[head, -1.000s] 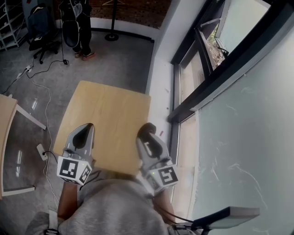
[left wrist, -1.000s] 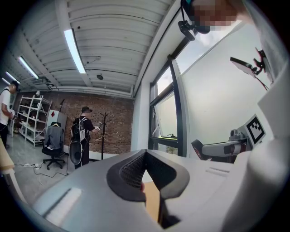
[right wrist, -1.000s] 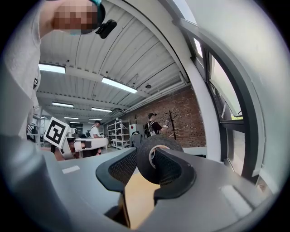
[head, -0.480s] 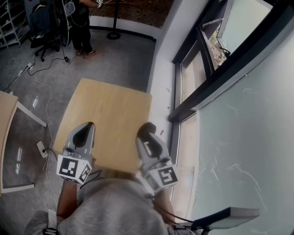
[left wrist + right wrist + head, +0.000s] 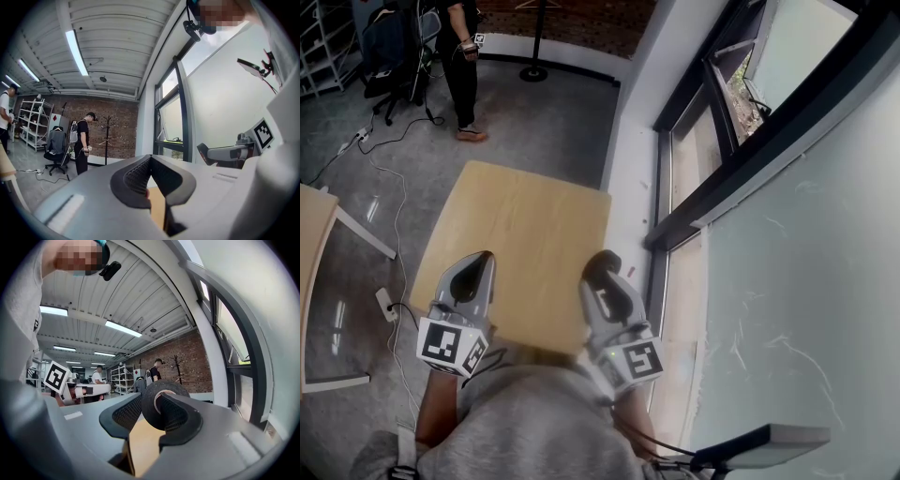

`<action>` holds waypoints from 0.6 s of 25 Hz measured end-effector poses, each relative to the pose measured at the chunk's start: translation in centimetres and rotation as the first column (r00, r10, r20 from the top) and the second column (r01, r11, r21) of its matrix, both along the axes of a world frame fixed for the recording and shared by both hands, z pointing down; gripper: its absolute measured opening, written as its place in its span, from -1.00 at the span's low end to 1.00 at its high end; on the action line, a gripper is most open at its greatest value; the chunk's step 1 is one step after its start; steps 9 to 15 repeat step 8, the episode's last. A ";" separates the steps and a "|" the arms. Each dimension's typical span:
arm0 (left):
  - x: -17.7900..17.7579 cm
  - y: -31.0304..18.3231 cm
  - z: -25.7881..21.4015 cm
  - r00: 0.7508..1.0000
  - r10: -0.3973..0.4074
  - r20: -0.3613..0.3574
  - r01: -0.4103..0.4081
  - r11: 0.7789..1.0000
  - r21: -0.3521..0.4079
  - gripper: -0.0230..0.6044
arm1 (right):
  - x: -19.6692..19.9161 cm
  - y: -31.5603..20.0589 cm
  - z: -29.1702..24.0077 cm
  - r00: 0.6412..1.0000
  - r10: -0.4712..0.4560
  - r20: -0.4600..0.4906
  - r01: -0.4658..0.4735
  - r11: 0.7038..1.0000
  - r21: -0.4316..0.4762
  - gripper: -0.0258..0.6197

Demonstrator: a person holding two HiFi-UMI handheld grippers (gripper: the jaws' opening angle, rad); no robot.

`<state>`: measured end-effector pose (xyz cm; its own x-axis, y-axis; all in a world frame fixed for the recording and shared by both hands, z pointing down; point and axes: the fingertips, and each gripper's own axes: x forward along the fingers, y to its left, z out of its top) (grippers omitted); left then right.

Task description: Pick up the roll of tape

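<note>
- Right claw [image 5: 601,266]: clamped on the roll of tape [image 5: 147,406], which sits at the tips between the 2 ribbed pads; pointing level, above the near right corner of the table [image 5: 525,225].
- Roll of tape: black ring with a pale core, standing on edge, carried above the tabletop.
- Orientation of the roll: flat face and hole turned toward the right gripper's camera. Axis of the hole therefore roughly level, running along the claw rather than across it.
- Upper rim of the roll rising above both pads; left rim against the left pad; right part of the ring covered by the right pad. Not readable whether that pad bears on the outer rim or on the face.
- Bare wood of the table visible beneath the roll, through the gap between the jaws.
- Left claw [image 5: 150,159]: pads pressed together at the tips, nothing between them; pointing level, above the near left edge of the table, well apart from the right claw.
- Background: 1 person [image 5: 459,56] standing on the grey floor beyond the far end of the table, near an office chair [image 5: 382,52]; dark window frame [image 5: 694,159] along the table's right side.
</note>
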<state>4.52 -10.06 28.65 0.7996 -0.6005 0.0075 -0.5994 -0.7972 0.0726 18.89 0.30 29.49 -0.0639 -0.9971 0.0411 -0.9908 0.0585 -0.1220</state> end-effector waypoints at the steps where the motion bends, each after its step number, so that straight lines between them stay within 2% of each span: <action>1: 0.0 0.0 -0.1 1.000 0.002 -0.002 -0.002 1.000 -0.002 -0.93 | 0.0 0.0 0.1 1.000 -0.002 -0.002 0.002 1.000 0.000 -0.49; 15: 0.3 0.0 0.4 1.000 0.004 0.005 -0.004 1.000 0.001 -0.93 | 0.2 0.2 -0.1 1.000 0.006 -0.007 -0.006 1.000 0.006 -0.49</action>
